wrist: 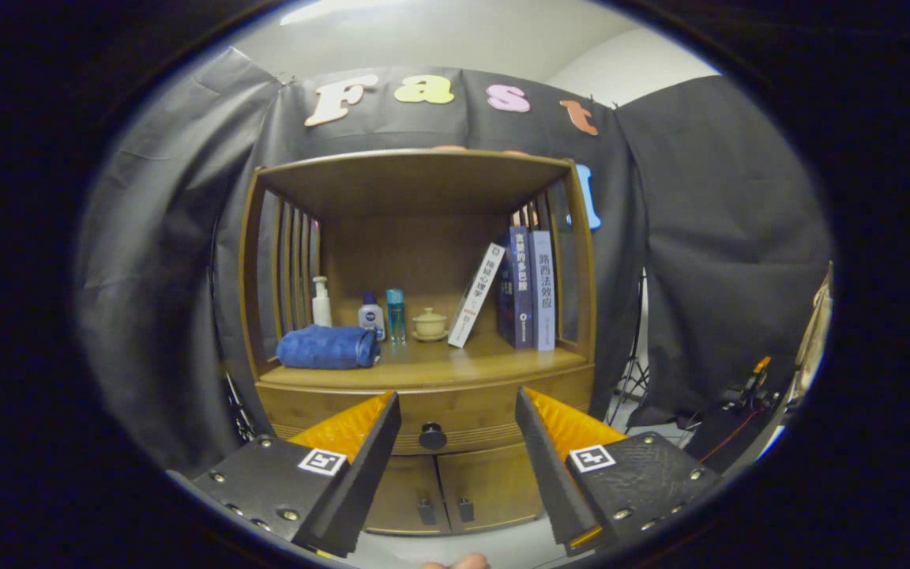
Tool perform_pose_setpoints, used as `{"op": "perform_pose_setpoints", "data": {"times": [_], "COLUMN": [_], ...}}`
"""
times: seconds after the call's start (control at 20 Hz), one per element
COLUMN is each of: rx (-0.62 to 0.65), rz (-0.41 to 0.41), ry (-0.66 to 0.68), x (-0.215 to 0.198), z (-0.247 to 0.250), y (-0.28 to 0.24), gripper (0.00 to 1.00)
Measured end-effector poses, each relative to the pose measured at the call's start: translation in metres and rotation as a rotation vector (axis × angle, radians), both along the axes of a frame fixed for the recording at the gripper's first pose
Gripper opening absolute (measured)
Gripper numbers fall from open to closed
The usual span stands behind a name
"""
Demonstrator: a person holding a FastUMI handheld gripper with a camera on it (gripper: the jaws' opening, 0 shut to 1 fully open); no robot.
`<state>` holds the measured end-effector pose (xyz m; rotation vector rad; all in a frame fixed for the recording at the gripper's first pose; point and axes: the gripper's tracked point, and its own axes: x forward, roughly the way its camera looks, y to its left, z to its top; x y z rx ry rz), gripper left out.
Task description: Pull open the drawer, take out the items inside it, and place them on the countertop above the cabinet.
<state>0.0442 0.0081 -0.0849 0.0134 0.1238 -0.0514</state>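
Black cloth [700, 261] is draping the booth's walls behind a wooden cabinet [423, 237], while a pale ceiling [455, 35] is glowing overhead.

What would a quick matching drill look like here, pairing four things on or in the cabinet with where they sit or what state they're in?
Things:
1. blue towel
2. drawer knob
3. books
4. lidded cup

Places or states:
A. standing at the countertop's right end
B. rolled up at the countertop's left end
C. beyond the open jaws of the gripper, untouched
D. mid-countertop, between the bottles and the books

Pairs: 1-B, 2-C, 3-A, 4-D
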Motion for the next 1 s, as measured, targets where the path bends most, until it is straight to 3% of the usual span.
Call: {"op": "perform_pose_setpoints", "data": {"times": [0.4, 0.75, 0.9, 1.0], "rx": [0.035, 0.060, 0.082, 0.101], "rz": [0.066, 0.094, 0.092, 0.129], "ry": [0.204, 0.289, 0.271, 0.270], "x": [0.077, 0.124, 0.129, 0.138], "z": [-0.112, -0.161, -0.161, -0.164], "y": [0.016, 0.022, 0.017, 0.025], "gripper": [0.88, 0.88, 0.74, 0.71]}}
